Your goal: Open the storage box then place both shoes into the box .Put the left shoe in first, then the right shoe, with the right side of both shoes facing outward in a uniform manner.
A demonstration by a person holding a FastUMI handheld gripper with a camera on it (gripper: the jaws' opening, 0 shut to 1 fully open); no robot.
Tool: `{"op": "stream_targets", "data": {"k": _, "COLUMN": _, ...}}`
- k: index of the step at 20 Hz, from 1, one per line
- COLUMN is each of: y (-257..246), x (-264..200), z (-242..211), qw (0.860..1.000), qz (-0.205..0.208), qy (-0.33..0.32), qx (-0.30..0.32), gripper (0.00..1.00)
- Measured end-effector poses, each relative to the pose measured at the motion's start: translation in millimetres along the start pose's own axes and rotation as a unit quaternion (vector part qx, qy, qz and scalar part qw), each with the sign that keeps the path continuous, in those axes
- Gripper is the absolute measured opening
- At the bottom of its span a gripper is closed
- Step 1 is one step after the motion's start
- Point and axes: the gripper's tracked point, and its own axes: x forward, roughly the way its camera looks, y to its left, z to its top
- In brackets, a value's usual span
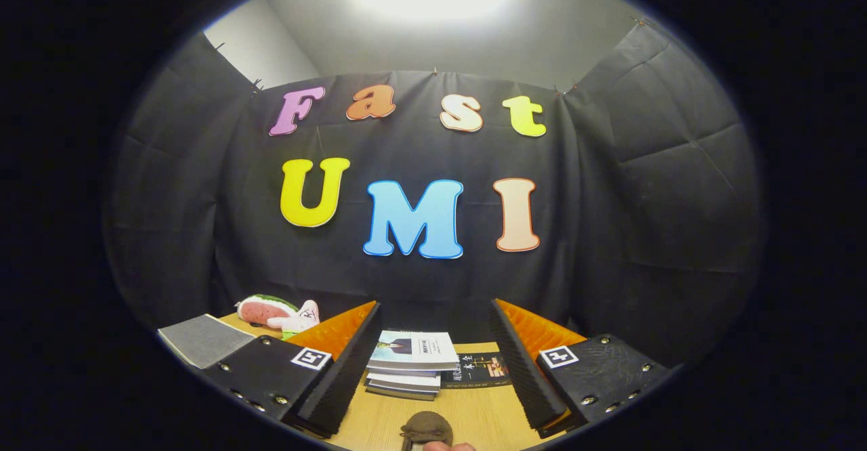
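In the gripper view, the gripper has its fingers spread wide with nothing held between them, above a light wooden table. Near the fingers, low between them, sits the rounded dark olive-brown top of something; whether it is a shoe cannot be told. Farther off between the fingers lies a stack of books. To the far left rest a watermelon-patterned plush toy and a flat grey cloth-covered panel.

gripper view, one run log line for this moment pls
hand-held gripper: open, holding nothing | between fingers: stack of books on wooden table | plush toy behind
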Motion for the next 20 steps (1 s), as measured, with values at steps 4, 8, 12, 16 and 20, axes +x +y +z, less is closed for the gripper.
{"op": "stream_targets", "data": {"k": 4, "y": 22, "x": 13, "z": -8, "qw": 1.000, "qz": 0.025, "qy": 0.011, "qx": 0.011, "gripper": 0.96}}
{"op": "stream_targets", "data": {"k": 8, "y": 56, "x": 22, "z": -29, "qw": 0.992, "qz": 0.081, "qy": 0.050, "qx": 0.079, "gripper": 0.96}}
{"op": "stream_targets", "data": {"k": 12, "y": 90, "x": 26, "z": -63, "qw": 0.976, "qz": 0.137, "qy": 0.116, "qx": 0.127, "gripper": 0.97}}
{"op": "stream_targets", "data": {"k": 16, "y": 136, "x": 27, "z": -101, "qw": 0.949, "qz": 0.213, "qy": 0.175, "qx": 0.152, "gripper": 0.98}}
{"op": "stream_targets", "data": {"k": 20, "y": 182, "x": 23, "z": -141, "qw": 0.910, "qz": 0.280, "qy": 0.244, "qx": 0.183, "gripper": 0.98}}
